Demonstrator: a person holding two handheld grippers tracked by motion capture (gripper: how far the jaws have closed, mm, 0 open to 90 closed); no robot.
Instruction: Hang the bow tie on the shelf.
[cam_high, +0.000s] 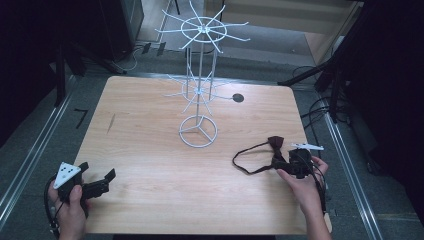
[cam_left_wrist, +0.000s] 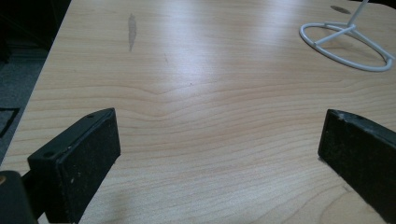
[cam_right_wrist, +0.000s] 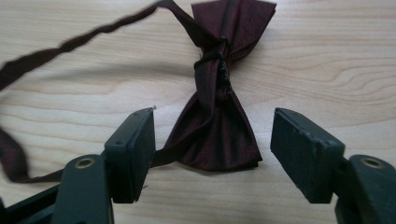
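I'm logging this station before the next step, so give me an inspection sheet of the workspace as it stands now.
Surface: wooden table, light grain, one dark streak near its left side, a dark round spot at the back.
Job's things: dark red bow tie with its strap looped on the table; white wire display stand upright at the middle.
Clutter: nothing seen.
Grippers: left tool open over bare wood; right tool open, its jaws on either side of the bow tie's near wing, pads not pressing.
Cables: black cables on the floor, right of the table.
Surroundings: grey floor, metal rails, dark equipment.
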